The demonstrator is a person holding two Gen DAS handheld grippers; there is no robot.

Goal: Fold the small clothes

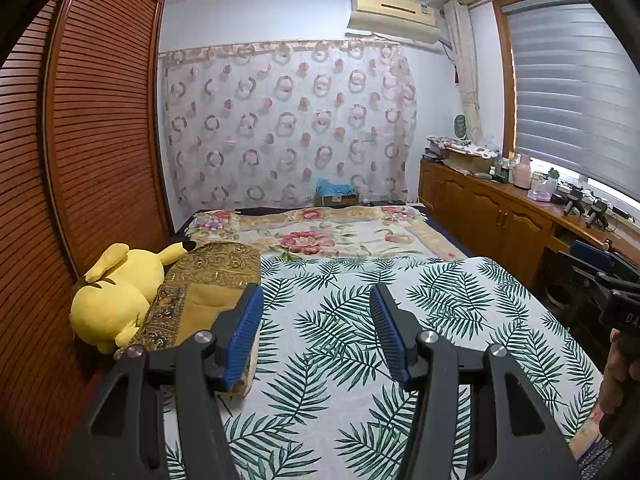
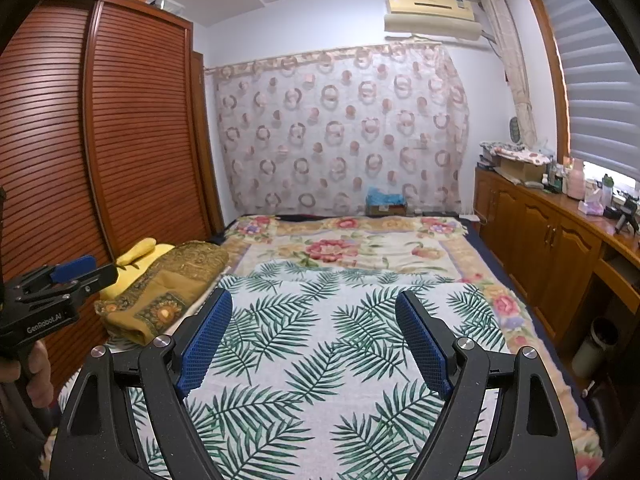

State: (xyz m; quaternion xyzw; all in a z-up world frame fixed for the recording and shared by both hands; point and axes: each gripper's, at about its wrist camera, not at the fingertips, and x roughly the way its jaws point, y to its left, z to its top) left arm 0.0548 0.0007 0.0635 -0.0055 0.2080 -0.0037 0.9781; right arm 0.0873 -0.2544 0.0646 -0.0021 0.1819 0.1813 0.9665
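Observation:
A white cloth printed with green palm leaves (image 1: 320, 360) lies spread flat over the near part of the bed (image 2: 320, 360). A folded gold and brown patterned cloth (image 1: 208, 280) lies at its left edge (image 2: 172, 276). My left gripper (image 1: 316, 292) hovers above the leaf cloth, open, with nothing between its blue pads. My right gripper (image 2: 314, 296) hovers beside it, open wider and also empty. Each gripper shows at the edge of the other's view: the left gripper (image 2: 96, 272) at the far left, the right gripper (image 1: 580, 264) at the far right.
A yellow plush toy (image 1: 116, 292) lies against the slatted wooden wardrobe (image 1: 100, 140) on the left. A floral blanket (image 1: 320, 232) covers the far bed. A cardboard box (image 1: 336, 196) stands before the curtain. A cluttered wooden cabinet (image 1: 500, 216) runs along the right.

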